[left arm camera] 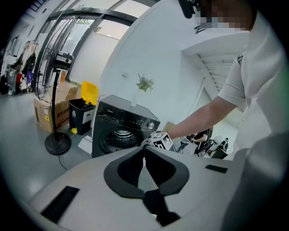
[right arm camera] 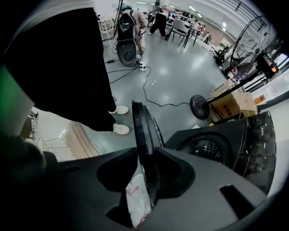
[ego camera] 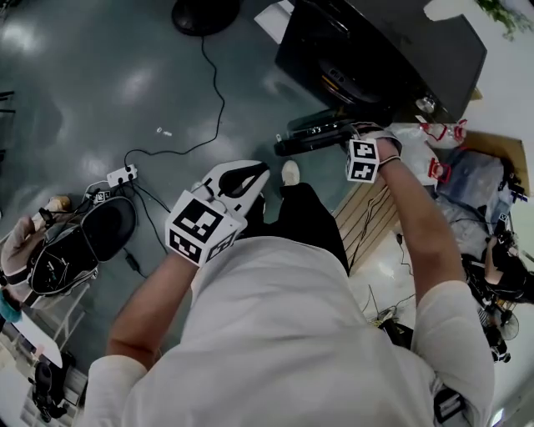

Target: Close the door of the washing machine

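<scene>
Fabric of a white shirt (ego camera: 284,334) fills the near edge of the head view, with both bare forearms reaching out from it. Just beyond, the left gripper (ego camera: 263,171) hangs over the grey floor (ego camera: 100,83), its marker cube (ego camera: 200,227) turned toward the camera. In the left gripper view the left gripper (left arm camera: 144,151) has its tips together with nothing between them. It is closed, empty and touches nothing.

Farther out, on the person's right, the right gripper (ego camera: 359,132) points down onto the door (ego camera: 313,133) of the washing machine (ego camera: 392,58). The door stands swung open. In the right gripper view the right gripper (right arm camera: 146,152) sits astride the door (right arm camera: 142,126), whose round rim runs up between the two jaws. The jaws are wide apart. One lies close against the rim, while past the other a gap shows a white bag (right arm camera: 135,203) lying below, so the tool is not clamped on the door.

Behind the door the dark washing machine (right arm camera: 253,140) stands with its drum opening (right arm camera: 205,151) uncovered. Off to the door's other side, white shoes (right arm camera: 121,129) stand on the floor next to a slatted wooden board (right arm camera: 81,140).

Farther still, a black cable (ego camera: 219,92) trails across the floor to a round fan base (ego camera: 204,12) at the floor's far edge. A cardboard box (right arm camera: 230,103) stands just beyond the fan base.
</scene>
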`<state>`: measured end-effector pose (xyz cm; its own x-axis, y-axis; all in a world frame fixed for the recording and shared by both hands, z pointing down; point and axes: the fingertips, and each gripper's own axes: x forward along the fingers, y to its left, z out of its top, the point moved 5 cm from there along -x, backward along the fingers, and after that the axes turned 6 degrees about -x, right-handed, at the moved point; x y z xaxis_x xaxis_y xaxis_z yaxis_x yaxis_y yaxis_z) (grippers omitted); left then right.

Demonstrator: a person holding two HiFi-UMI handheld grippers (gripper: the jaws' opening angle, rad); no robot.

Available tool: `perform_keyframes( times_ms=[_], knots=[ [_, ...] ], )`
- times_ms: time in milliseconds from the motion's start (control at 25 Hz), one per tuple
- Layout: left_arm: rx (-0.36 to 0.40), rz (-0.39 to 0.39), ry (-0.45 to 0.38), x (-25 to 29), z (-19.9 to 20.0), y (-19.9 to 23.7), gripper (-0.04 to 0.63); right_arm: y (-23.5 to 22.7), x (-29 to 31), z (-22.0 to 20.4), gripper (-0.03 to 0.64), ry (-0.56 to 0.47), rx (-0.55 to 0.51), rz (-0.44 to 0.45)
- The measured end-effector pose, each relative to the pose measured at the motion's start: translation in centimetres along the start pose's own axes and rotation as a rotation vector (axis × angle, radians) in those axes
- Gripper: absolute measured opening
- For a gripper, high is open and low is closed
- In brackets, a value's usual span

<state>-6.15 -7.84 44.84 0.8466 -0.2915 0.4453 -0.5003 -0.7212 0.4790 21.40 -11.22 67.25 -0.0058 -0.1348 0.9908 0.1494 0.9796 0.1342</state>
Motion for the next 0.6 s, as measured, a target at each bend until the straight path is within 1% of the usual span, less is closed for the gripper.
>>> perform_keyframes(
  times_ms=[200, 600],
  knots=[
    [-0.01, 0.049, -0.032, -0.2, 0.8, 1.0, 0.021, -2.0, 0.3, -0.1, 0.126, -0.008, 0.032, 0.0],
    [-0.047, 0.145, -0.064, 1.6, 4.0, 1.9, 0.021, -7.8, 0.9, -0.4, 0.123, -0.08, 0.189, -0.055]
  ],
)
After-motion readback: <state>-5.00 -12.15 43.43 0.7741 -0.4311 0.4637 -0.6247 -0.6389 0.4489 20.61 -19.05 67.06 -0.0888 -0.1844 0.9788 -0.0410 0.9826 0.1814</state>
